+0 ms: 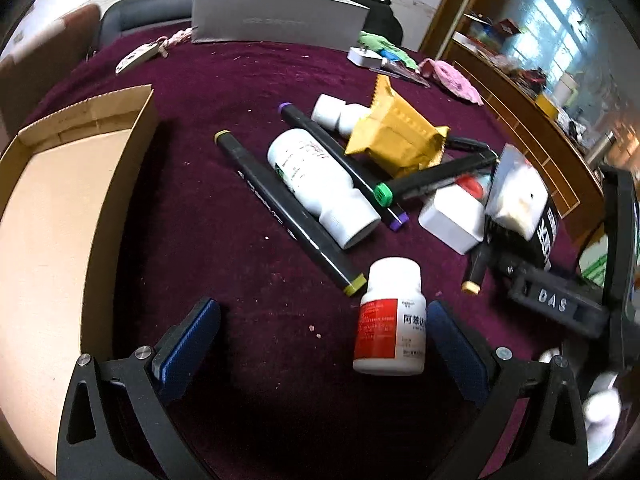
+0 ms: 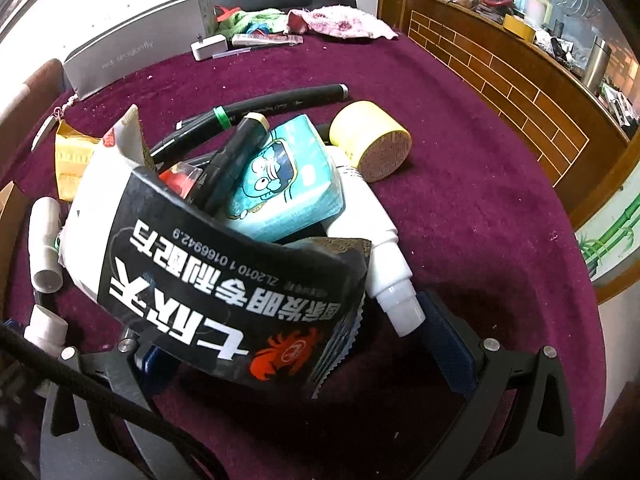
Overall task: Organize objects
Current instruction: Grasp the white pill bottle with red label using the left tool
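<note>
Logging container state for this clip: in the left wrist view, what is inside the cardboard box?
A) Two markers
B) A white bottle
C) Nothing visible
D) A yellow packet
C: the cardboard box shows only its bare floor, while markers, bottles and packet lie on the cloth.

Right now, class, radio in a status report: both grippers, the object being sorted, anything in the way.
Left gripper open, red-labelled white pill bottle between its fingers. Right gripper open around black-and-white snack packet. Cardboard box waiting left. Markers, bottles piled alongside.
</note>
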### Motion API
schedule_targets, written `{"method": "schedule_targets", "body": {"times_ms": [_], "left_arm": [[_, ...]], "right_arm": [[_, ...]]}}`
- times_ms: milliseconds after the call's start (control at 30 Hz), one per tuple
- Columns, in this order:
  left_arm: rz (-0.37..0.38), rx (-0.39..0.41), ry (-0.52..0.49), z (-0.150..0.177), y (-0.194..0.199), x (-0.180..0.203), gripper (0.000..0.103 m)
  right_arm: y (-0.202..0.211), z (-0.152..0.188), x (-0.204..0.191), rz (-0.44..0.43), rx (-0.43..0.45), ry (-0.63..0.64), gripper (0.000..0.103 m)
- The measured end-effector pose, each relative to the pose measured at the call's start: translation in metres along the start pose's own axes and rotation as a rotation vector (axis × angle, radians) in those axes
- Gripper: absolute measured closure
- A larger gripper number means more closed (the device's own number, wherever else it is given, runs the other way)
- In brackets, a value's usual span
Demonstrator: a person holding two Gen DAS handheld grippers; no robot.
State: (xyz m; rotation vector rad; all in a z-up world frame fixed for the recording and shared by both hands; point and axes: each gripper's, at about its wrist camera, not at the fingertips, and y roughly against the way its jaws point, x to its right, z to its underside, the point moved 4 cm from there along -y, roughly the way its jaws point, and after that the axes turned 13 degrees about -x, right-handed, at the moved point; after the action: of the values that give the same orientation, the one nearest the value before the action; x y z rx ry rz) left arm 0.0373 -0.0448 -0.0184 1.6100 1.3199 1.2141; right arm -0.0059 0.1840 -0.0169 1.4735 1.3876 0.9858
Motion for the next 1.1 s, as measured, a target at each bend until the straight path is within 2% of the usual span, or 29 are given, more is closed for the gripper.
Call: {"method": "schedule_targets", "body": {"times_ms": [67,133,200,267,500,733,1100], "left_arm": [[-0.061,-0.003,-0.032,0.001,-0.004,0.01,0.005],[-0.125,0.003,-0.094,0.006,-0.007,0.023,0.017],[-0.208,0.023,-0.149,0.009,-0.01,0.035,0.04],[-0.229,0.043,-0.164,0.01,-0.009,0.04,0.044],[-0.263,0.057,-0.182,0.011,-0.01,0.041,0.044],[-0.206,0.056,-0.149,0.009,-0.011,0.034,0.042],[-0.204,0.057,-0.15,0.01,-0.011,0.035,0.041]], "right_arm": [[0.0,0.001,0.002,-0.004,0.001,0.005,0.0],[0.0,0.001,0.001,-0.003,0.001,0.007,0.0],[0.001,0.0,0.001,-0.001,0.0,0.008,0.0],[0.001,0.001,0.001,-0.002,0.001,0.008,0.0],[0.001,-0.001,0.001,-0.002,0.001,0.007,0.0],[0.001,-0.003,0.003,-0.001,0.001,0.007,0.0],[0.001,-0.001,0.003,0.0,0.002,0.008,0.0]]}}
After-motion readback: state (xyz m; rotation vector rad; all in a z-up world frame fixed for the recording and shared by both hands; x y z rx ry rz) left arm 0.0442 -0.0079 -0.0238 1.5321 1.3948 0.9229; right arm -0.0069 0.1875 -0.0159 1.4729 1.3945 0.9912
